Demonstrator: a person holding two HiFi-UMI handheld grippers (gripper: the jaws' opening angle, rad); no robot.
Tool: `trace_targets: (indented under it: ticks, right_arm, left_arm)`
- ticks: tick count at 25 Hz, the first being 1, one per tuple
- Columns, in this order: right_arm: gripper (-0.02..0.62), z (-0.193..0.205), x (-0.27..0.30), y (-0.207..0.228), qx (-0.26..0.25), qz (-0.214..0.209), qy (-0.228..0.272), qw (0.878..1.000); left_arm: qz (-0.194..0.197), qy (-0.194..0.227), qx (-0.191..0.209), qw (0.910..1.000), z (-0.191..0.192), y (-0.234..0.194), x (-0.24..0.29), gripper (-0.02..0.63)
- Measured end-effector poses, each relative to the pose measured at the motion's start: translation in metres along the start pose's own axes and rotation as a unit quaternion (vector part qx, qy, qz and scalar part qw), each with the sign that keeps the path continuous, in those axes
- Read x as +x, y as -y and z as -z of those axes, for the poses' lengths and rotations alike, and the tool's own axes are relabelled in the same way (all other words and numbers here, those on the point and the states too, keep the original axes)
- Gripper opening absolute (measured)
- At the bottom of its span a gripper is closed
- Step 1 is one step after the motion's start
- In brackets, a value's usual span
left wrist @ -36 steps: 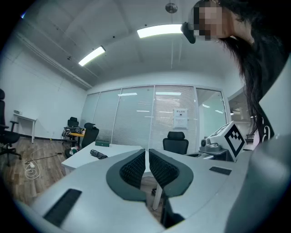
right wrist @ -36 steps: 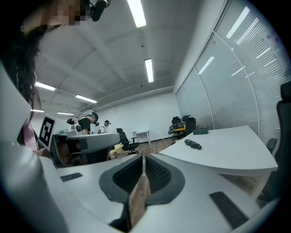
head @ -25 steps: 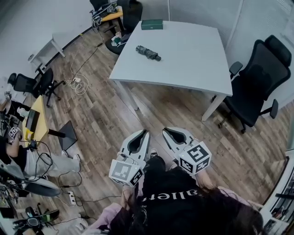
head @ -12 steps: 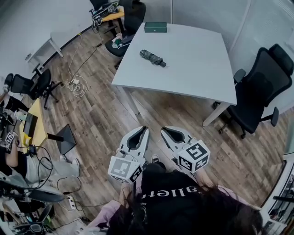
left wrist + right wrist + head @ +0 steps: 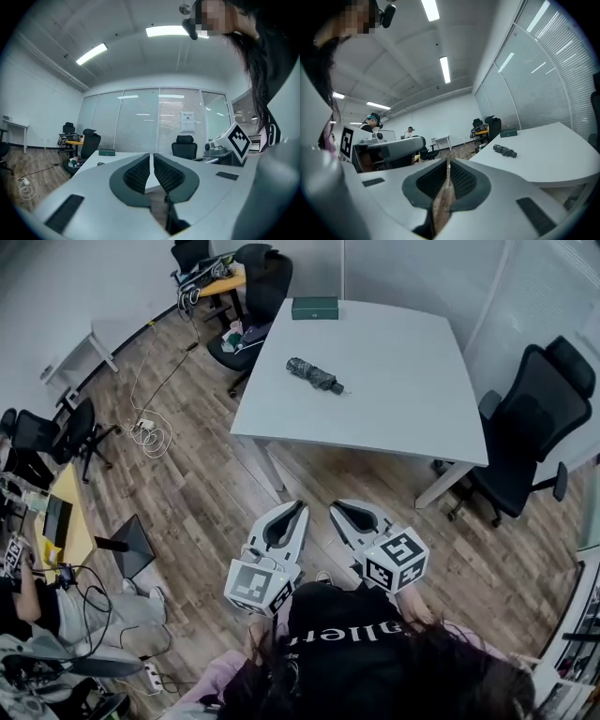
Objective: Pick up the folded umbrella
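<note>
A dark folded umbrella lies on the white table, toward its left side; the same umbrella shows small in the right gripper view. Both grippers are held side by side over the wooden floor, well short of the table. My left gripper has its jaws together with nothing between them, and the left gripper view shows its tips meeting. My right gripper is shut and empty too, its tips closed in its own view.
A green box sits at the table's far edge. A black office chair stands right of the table, another at its far left corner. Cables trail on the floor at left, near desks and seated people.
The table and umbrella have come slightly nearer and shifted in the head view as the person walks forward. Both grippers stay shut and side by side.
</note>
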State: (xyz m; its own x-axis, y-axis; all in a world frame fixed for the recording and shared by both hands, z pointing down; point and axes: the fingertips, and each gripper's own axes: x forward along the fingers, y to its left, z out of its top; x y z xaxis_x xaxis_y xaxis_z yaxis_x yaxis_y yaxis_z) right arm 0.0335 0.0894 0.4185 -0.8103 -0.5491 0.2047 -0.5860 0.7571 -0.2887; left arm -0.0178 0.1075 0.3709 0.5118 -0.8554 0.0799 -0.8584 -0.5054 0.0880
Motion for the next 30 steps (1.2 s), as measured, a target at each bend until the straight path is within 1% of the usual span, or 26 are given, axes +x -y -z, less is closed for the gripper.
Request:
trace_targets:
  ticks: [4, 9, 15, 21, 26, 30]
  right_arm:
    - [0.035, 0.005, 0.014, 0.003, 0.003, 0.016, -0.009, 1.0]
    - [0.035, 0.007, 0.021, 0.012, 0.01, 0.033, -0.018, 0.999]
    - [0.035, 0.009, 0.036, 0.024, 0.017, 0.036, -0.029, 0.999]
    - [0.035, 0.0, 0.066, 0.049, 0.022, 0.03, -0.03, 0.999]
    - [0.035, -0.012, 0.101, 0.083, 0.023, 0.02, -0.03, 0.999]
    - [0.035, -0.026, 0.131, 0.117, 0.019, 0.012, -0.039, 0.999]
  left_arm:
    - [0.004, -0.012, -0.009, 0.9999, 0.008, -0.02, 0.002, 0.041]
    - [0.016, -0.018, -0.022, 0.9995, 0.014, -0.03, 0.01, 0.041]
    - [0.025, -0.025, -0.031, 0.9989, 0.021, -0.04, 0.025, 0.041]
    - [0.011, -0.03, -0.034, 0.9989, 0.022, -0.07, 0.047, 0.041]
    - [-0.005, -0.036, -0.036, 0.9987, 0.025, -0.102, 0.076, 0.041]
    - [-0.019, -0.039, -0.036, 0.9984, 0.021, -0.129, 0.112, 0.041]
